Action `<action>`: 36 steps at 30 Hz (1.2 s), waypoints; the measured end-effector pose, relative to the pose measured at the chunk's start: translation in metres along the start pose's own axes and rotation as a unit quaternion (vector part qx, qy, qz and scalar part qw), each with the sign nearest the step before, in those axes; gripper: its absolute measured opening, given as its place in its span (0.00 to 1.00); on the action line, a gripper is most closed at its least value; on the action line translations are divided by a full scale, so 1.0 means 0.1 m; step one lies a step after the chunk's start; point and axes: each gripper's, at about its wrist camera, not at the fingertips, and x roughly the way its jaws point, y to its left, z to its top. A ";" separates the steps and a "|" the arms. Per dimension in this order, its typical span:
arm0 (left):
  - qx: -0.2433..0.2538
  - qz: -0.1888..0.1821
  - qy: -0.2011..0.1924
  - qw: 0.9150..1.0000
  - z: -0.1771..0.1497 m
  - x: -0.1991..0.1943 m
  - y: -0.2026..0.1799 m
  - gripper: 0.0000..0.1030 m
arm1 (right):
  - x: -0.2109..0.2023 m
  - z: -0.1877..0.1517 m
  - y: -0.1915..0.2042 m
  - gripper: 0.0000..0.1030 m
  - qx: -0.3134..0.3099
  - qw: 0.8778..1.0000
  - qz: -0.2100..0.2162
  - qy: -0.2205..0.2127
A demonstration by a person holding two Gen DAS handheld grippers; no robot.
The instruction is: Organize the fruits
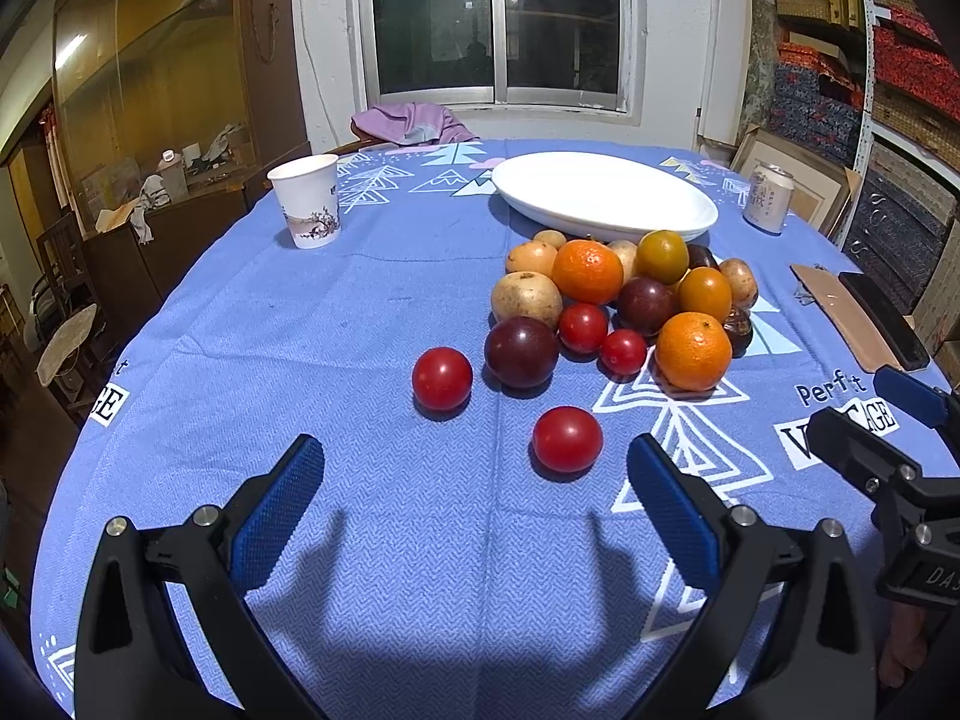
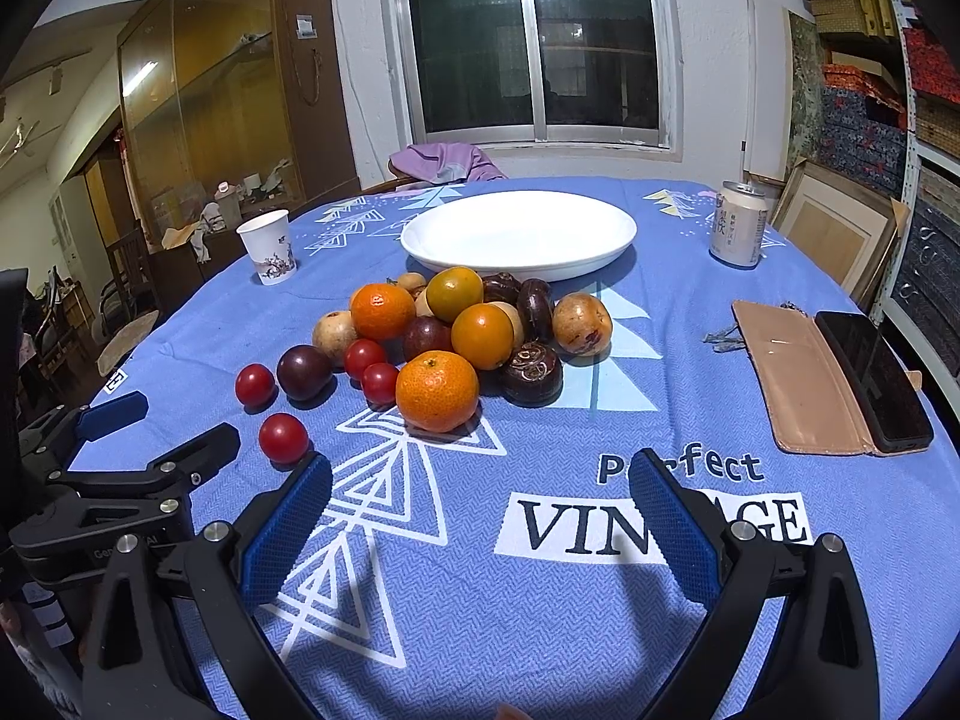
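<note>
The left claw [image 1: 474, 483] hung wide open over the blue-clothed worktop [image 1: 360, 324], holding nothing. A cherry tomato [image 1: 567, 439] lay on the cloth just ahead of its tips, nearer the right finger, and another tomato [image 1: 442, 378] sat a little farther out. Beyond them the fruit pile [image 1: 624, 300] of oranges, plums and pale round fruits rested close against the near rim of the white plate [image 1: 603, 195].

The right claw [image 2: 480, 480] was equally wide open and empty, above the printed lettering, with the nearest orange [image 2: 437, 390] ahead and left of centre. Its view alone showed the whole phone [image 2: 873, 381] beside a tan wallet [image 2: 792, 384] at the right, and the can [image 2: 739, 231] past the plate. The paper cup [image 1: 307, 201] stood far left.
</note>
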 end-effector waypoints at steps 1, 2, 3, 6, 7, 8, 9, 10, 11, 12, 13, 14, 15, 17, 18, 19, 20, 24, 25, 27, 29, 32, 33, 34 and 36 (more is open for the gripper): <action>-0.001 0.000 0.000 1.000 0.00 0.00 0.00 0.96 | 0.00 0.00 0.00 0.97 0.000 1.000 0.000 0.000; -0.001 0.000 0.001 1.000 0.00 0.01 0.01 0.96 | 0.00 0.00 0.00 0.97 -0.001 1.000 0.000 0.000; -0.002 0.000 0.001 1.000 0.00 0.01 0.01 0.96 | 0.00 0.00 0.00 0.97 -0.001 1.000 0.000 0.000; -0.001 0.000 0.001 1.000 0.00 0.01 0.01 0.96 | 0.00 0.00 0.00 0.97 -0.001 1.000 0.000 -0.001; -0.001 0.000 0.001 1.000 0.00 0.01 0.01 0.96 | 0.00 0.00 0.00 0.97 0.000 1.000 0.000 -0.001; -0.001 0.001 0.001 1.000 0.00 0.01 0.02 0.96 | 0.00 0.00 0.00 0.97 -0.001 1.000 0.000 0.000; -0.001 0.001 0.000 1.000 0.00 0.01 0.02 0.96 | 0.00 0.00 0.00 0.97 -0.001 1.000 0.000 0.000; -0.001 0.001 0.001 1.000 0.00 0.02 0.02 0.96 | 0.00 0.00 0.00 0.97 -0.001 1.000 0.000 0.000; -0.001 0.000 0.001 1.000 0.00 0.02 0.02 0.96 | 0.00 0.00 0.00 0.97 0.000 1.000 0.000 0.000; -0.001 0.000 0.001 1.000 0.00 0.02 0.02 0.96 | 0.00 0.00 0.00 0.97 -0.001 1.000 0.000 -0.001; -0.001 0.001 0.001 1.000 0.00 0.02 0.02 0.96 | -0.01 0.00 0.00 0.97 -0.001 1.000 0.000 -0.001; 0.000 0.001 0.001 1.000 0.00 0.02 0.02 0.96 | -0.01 0.00 0.00 0.97 -0.001 1.000 0.000 -0.001; 0.000 0.001 0.001 1.000 0.00 0.02 0.02 0.96 | -0.01 0.00 0.00 0.97 -0.001 1.000 0.000 -0.001; 0.000 0.001 0.001 1.000 0.00 0.02 0.02 0.96 | -0.01 0.00 0.00 0.97 0.000 1.000 0.000 -0.001; 0.000 0.001 0.001 1.000 0.00 0.02 0.02 0.96 | -0.01 0.00 0.00 0.97 0.000 1.000 0.000 -0.001; 0.000 0.001 0.001 1.000 0.00 0.02 0.02 0.96 | -0.01 0.00 0.00 0.97 -0.001 1.000 0.000 -0.001; 0.000 0.001 0.001 1.000 -0.01 0.02 0.02 0.96 | -0.01 0.00 0.00 0.97 -0.001 1.000 0.000 -0.001; 0.000 0.001 0.001 1.000 0.00 0.02 0.02 0.96 | -0.01 0.00 0.00 0.97 0.000 1.000 0.000 -0.001; 0.000 0.001 0.001 1.000 0.00 0.02 0.02 0.96 | -0.01 0.00 0.00 0.97 0.000 1.000 0.000 -0.001; 0.000 0.001 0.001 1.000 -0.01 0.02 0.02 0.96 | -0.01 0.00 0.00 0.97 -0.001 1.000 0.000 -0.001; 0.000 0.001 0.001 1.000 0.00 0.02 0.02 0.96 | -0.01 0.00 0.00 0.97 -0.001 1.000 0.000 -0.001; 0.000 0.001 0.001 1.000 0.00 0.02 0.02 0.96 | -0.01 0.00 0.00 0.97 0.000 1.000 0.000 -0.001; 0.000 0.001 0.001 1.000 0.00 0.02 0.02 0.96 | -0.01 0.00 0.00 0.97 -0.001 1.000 0.000 -0.001; 0.000 0.001 0.001 1.000 0.00 0.02 0.02 0.96 | -0.01 0.00 0.00 0.97 -0.001 1.000 0.000 -0.001; 0.000 0.001 0.001 1.000 0.00 0.02 0.02 0.96 | -0.01 0.00 0.00 0.97 -0.001 1.000 0.000 -0.001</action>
